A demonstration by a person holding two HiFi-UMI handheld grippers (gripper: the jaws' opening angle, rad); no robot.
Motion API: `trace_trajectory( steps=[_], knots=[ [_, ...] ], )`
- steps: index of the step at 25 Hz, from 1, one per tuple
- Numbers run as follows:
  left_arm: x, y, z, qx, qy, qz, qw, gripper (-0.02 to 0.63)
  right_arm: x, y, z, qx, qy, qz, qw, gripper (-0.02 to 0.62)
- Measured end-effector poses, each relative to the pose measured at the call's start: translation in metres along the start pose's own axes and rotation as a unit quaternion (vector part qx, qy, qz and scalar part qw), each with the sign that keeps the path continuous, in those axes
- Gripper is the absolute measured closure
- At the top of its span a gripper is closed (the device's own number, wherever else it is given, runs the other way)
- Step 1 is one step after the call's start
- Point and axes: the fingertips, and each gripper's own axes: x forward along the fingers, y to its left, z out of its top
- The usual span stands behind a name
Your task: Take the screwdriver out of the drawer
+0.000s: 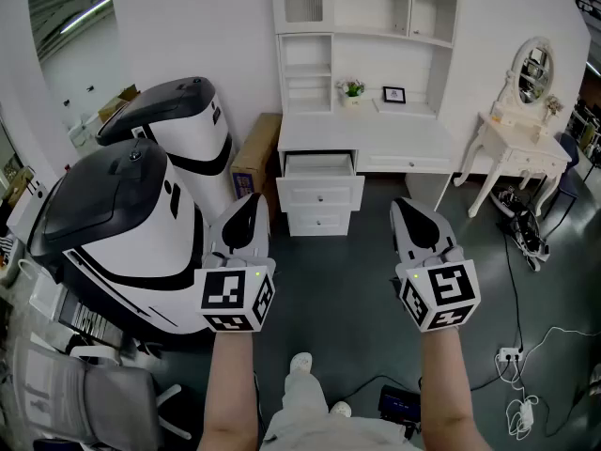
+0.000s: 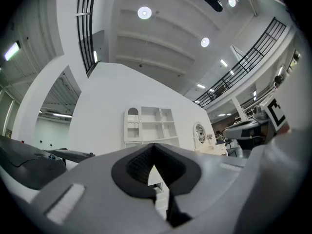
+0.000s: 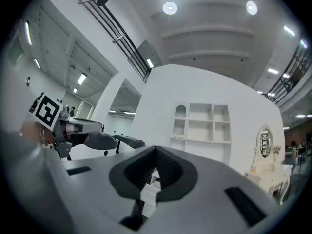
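Observation:
A white desk (image 1: 404, 137) with a shelf hutch stands against the far wall. Its top left drawer (image 1: 319, 165) is pulled open; what lies inside it is hidden from here, and no screwdriver shows in any view. My left gripper (image 1: 250, 205) and right gripper (image 1: 408, 207) are held side by side in the air, well short of the desk and pointing toward it. On both, the jaws are shut with nothing between them. The hutch (image 2: 148, 126) shows small beyond the left gripper (image 2: 155, 149) in its own view, and likewise the hutch (image 3: 202, 126) beyond the right gripper (image 3: 155, 151).
Two large black-and-white machines (image 1: 122, 224) crowd the left side, with a cardboard box (image 1: 254, 158) next to the desk. A white vanity table with an oval mirror (image 1: 521, 148) stands at the right. Cables and a power strip (image 1: 512, 355) lie on the dark floor.

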Motion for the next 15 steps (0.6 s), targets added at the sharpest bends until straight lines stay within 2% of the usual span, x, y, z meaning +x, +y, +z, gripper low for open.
trace_trajectory(
  steps=[7,15],
  knots=[
    [0.027,0.027,-0.007,-0.005,-0.003,-0.003,1.0,0.603,0.035,0.004,-0.002,-0.011,0.002,-0.004,1.0,0.591],
    [0.081,0.072,-0.03,-0.021,0.0,-0.005,0.9998,0.603,0.099,0.001,-0.02,-0.016,0.022,-0.011,1.0,0.591]
  ],
)
